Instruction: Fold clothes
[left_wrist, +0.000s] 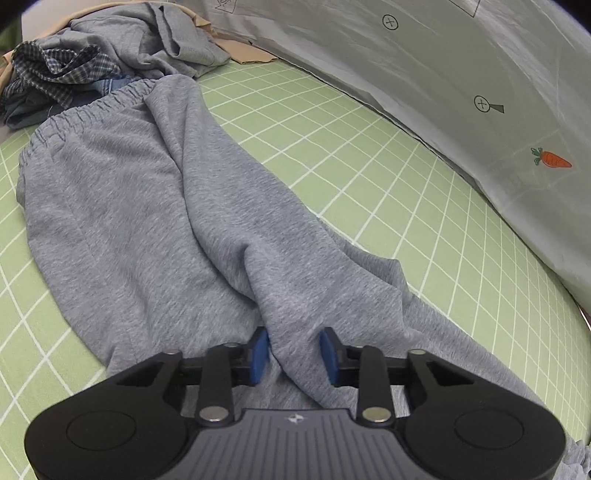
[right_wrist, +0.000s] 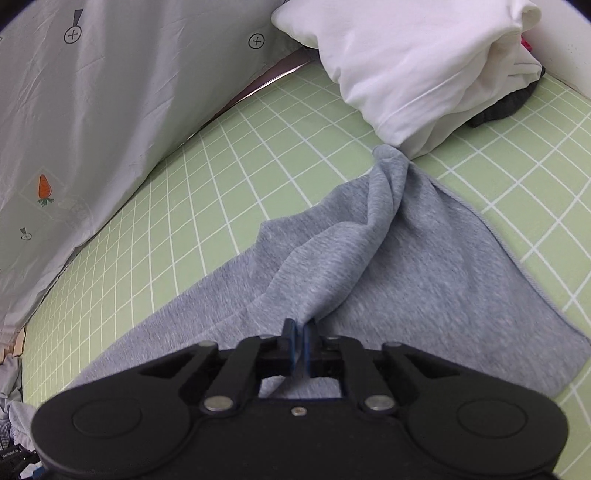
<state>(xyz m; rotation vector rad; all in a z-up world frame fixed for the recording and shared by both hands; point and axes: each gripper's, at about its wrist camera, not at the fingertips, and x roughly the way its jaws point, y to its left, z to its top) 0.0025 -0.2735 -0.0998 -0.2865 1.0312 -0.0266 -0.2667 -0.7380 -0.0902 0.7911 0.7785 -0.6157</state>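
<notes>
Two claws work the grey sweatpants (left_wrist: 155, 206): right claw (right_wrist: 300, 343) pinches them; left claw (left_wrist: 294, 352) straddles a fold, seemingly unclamped, waistband at 11 o'clock.

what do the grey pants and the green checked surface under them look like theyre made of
Grey pants: likely soft cotton-blend jersey or fleece; heathered, matte, drapes in loose folds. Green checked surface: looks like a thin woven sheet, matte, printed white grid; exact fibre unclear.

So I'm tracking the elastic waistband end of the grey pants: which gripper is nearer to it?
Left. Left gripper faces the waistband up the grey pants; right gripper pinches the leg end.
</notes>
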